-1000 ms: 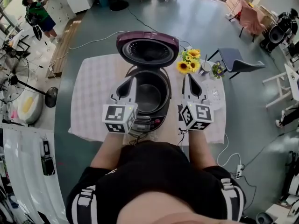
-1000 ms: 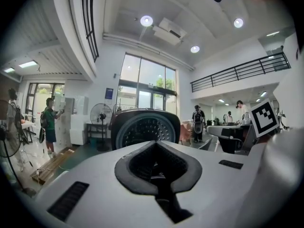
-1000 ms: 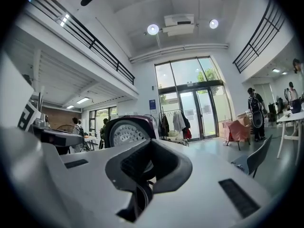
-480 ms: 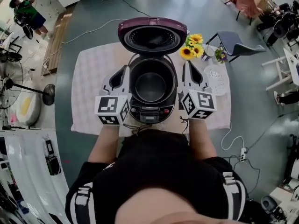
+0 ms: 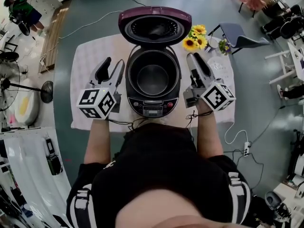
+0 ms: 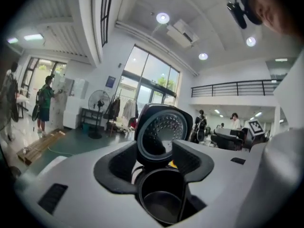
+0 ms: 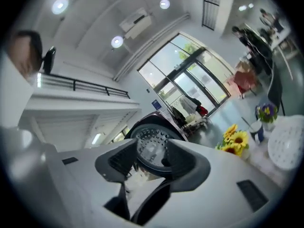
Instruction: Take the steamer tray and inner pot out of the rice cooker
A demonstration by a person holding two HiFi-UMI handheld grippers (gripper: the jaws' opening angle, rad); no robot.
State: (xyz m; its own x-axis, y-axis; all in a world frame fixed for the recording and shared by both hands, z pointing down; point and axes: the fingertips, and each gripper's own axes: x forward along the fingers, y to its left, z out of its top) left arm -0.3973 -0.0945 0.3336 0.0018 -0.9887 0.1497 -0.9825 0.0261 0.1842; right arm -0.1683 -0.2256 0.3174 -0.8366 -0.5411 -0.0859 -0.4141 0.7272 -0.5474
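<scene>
The rice cooker (image 5: 152,106) stands mid-table with its purple lid (image 5: 154,26) raised. Its dark inner pot (image 5: 153,80) sits inside. A white perforated steamer tray (image 5: 220,68) lies on the cloth to the right, also at the edge of the right gripper view (image 7: 286,148). My left gripper (image 5: 110,68) rests left of the cooker; its jaws have just been opening and stand apart with nothing between them. In the left gripper view the pot (image 6: 161,203) and lid (image 6: 164,132) show beyond them. My right gripper (image 5: 194,61), rolled on its side right of the cooker, has also just opened and is empty.
Sunflowers in a vase (image 5: 194,38) and a small pot of purple flowers (image 5: 222,46) stand at the back right. A checked cloth (image 5: 90,56) covers the small table. A grey chair (image 5: 240,39) is behind it, and cables trail on the floor.
Both grippers went from shut to open. My left gripper moved left, away from the cooker's side. The right one rolled onto its side but stayed in place.
</scene>
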